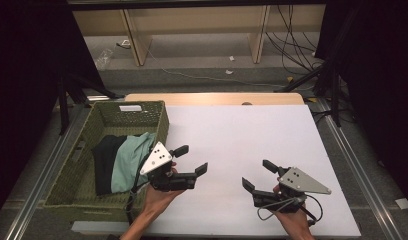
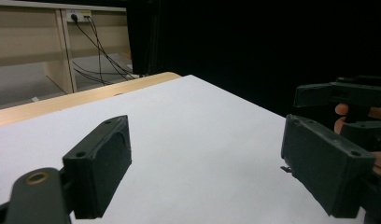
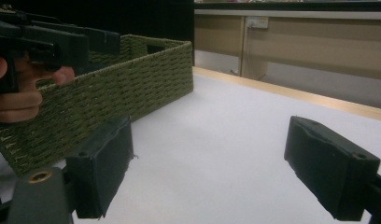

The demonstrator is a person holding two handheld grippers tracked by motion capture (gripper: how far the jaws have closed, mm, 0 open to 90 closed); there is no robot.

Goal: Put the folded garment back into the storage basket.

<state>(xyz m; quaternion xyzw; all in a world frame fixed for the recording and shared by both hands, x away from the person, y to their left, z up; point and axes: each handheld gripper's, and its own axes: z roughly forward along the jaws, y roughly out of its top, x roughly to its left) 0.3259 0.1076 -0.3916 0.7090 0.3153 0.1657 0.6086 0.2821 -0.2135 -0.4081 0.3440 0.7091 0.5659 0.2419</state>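
Fingers on the left gripper and right gripper are spread, empty; clothes already lie inside the basket, so little seems left.

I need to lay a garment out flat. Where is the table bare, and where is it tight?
Bare: the white table from the green basket across to its right edge, and between the left gripper and right gripper. Crowded: the basket's near half, holding dark and teal clothes.

Green woven basket at table's left edge, holding black cloth and pale teal cloth, crumpled.
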